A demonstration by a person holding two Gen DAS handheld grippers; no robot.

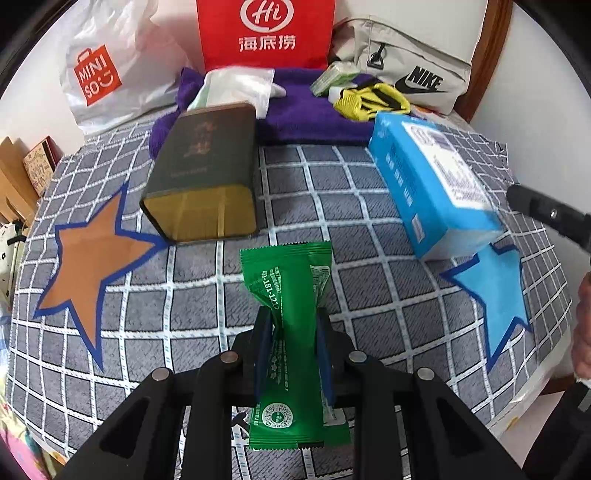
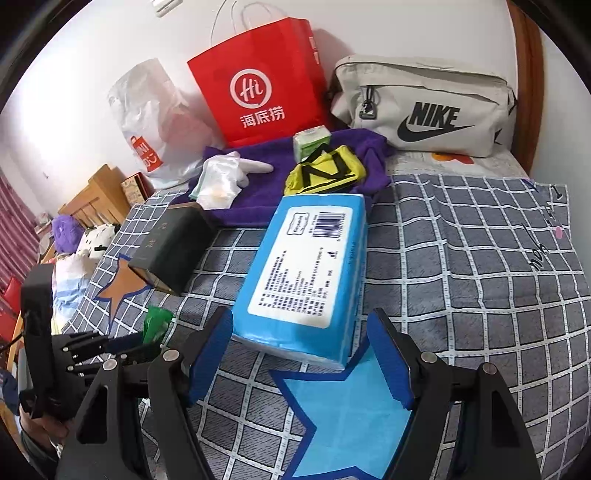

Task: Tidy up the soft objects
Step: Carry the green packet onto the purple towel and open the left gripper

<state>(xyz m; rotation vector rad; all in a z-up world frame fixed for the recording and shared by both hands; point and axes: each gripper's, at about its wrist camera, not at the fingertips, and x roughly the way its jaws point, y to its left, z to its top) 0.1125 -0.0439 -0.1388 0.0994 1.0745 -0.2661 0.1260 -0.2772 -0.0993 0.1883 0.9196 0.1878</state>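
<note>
My left gripper (image 1: 293,325) is shut on a green foil packet (image 1: 288,291), held above the grey checked cloth (image 1: 332,192); the packet also shows in the right wrist view (image 2: 157,323). My right gripper (image 2: 301,354) is open and empty, its blue pads just short of a blue tissue pack (image 2: 310,273), which lies partly on a blue star patch (image 2: 347,417). The tissue pack (image 1: 432,188) and the blue star (image 1: 498,295) show at the right in the left wrist view. A dark green tin (image 1: 203,177) lies beside an orange star patch (image 1: 88,266).
A purple towel (image 1: 314,118) at the back holds a white plastic bag (image 1: 236,88), a yellow-black pouch (image 1: 373,99) and a small green pack (image 1: 332,77). Behind stand a red paper bag (image 1: 266,33), a Miniso bag (image 1: 107,70) and a Nike bag (image 1: 413,70).
</note>
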